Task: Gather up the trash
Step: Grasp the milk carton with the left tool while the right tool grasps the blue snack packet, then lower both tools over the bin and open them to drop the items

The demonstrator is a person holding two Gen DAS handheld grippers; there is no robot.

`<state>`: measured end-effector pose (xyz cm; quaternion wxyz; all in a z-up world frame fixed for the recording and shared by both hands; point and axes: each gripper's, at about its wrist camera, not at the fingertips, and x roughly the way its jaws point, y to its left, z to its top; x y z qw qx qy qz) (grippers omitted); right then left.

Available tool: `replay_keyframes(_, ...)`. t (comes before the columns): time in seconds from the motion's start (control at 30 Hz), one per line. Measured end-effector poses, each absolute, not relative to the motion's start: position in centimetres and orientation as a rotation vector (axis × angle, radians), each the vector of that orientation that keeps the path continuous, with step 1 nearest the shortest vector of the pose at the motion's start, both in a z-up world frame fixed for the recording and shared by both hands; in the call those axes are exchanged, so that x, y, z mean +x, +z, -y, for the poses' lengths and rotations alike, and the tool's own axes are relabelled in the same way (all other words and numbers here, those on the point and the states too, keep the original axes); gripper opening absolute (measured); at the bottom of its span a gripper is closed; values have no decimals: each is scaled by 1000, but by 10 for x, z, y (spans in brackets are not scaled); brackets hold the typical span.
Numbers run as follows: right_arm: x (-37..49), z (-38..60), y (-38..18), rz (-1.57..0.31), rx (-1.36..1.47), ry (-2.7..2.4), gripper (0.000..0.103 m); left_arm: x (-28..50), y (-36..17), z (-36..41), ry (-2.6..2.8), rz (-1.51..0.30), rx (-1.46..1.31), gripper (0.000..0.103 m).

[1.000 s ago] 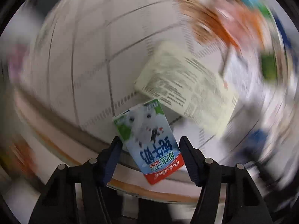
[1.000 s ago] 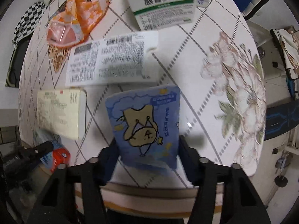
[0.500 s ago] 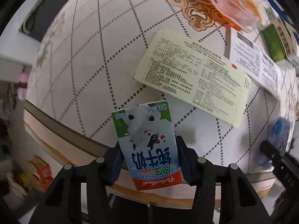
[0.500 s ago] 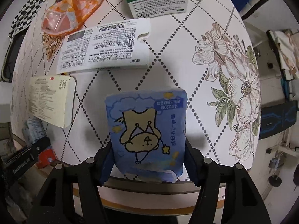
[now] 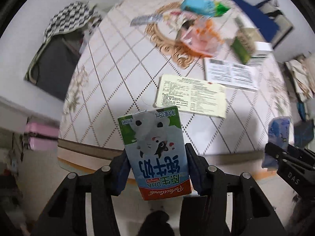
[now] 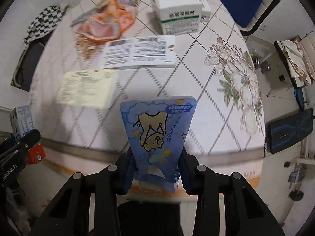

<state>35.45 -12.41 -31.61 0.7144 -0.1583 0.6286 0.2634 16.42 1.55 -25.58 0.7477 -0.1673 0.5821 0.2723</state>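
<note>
Round table (image 6: 196, 39) under a diamond-grid cloth with printed flowers, chairs and household clutter around it; both cameras look steeply down past the near edge.

Left gripper (image 5: 156, 167) — pads clamped on the sides of a small milk carton (image 5: 155, 147), which stands up between the fingers, clear of the cloth, out over the table's rim. Right gripper (image 6: 156, 163) — jaws have just closed further and now pinch a soft blue cartoon pouch (image 6: 157, 129); the pack narrows where the pads squeeze it and fans out beyond the fingertips.

Judged progress: two pieces in hand, neither deposited. No bin shows in either view.

Still on the cloth, all beyond the fingertips:
- pale yellow flat box (image 5: 192, 100), just ahead of the carton
- white printed box (image 6: 137, 52), lying flat further out
- upright green-and-white medicine box (image 6: 180, 22)
- crumpled orange wrapper (image 6: 106, 24)
- teal and green packets at the far edge (image 5: 198, 6), too blurred to tell apart

Several pick-ups remain after these two are dropped off.
</note>
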Motion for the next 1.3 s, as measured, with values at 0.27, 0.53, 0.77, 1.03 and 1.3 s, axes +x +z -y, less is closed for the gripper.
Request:
replay_keyframes(0.27,259,155,-255,-1379,-215,553,38,91,-260,-5,418,-1222,-326,48)
replay_keyframes(0.53,173,195,-301,-1524,-140,523,38,38,-328,28,311,-1363,-404,48)
replay_keyframes(0.77,153,215,-441,-1680,-76,489,38,20,-484,28,290,-1508,-616,48)
replay_keyframes(1.03,162,212,-617,-1772,21,491,39,36,-643,20,240,-1581,-742,51)
replay_keyframes(1.3,164,197,-736,-1818,60,585,69,19,-695,2,315,-1566,-821,92)
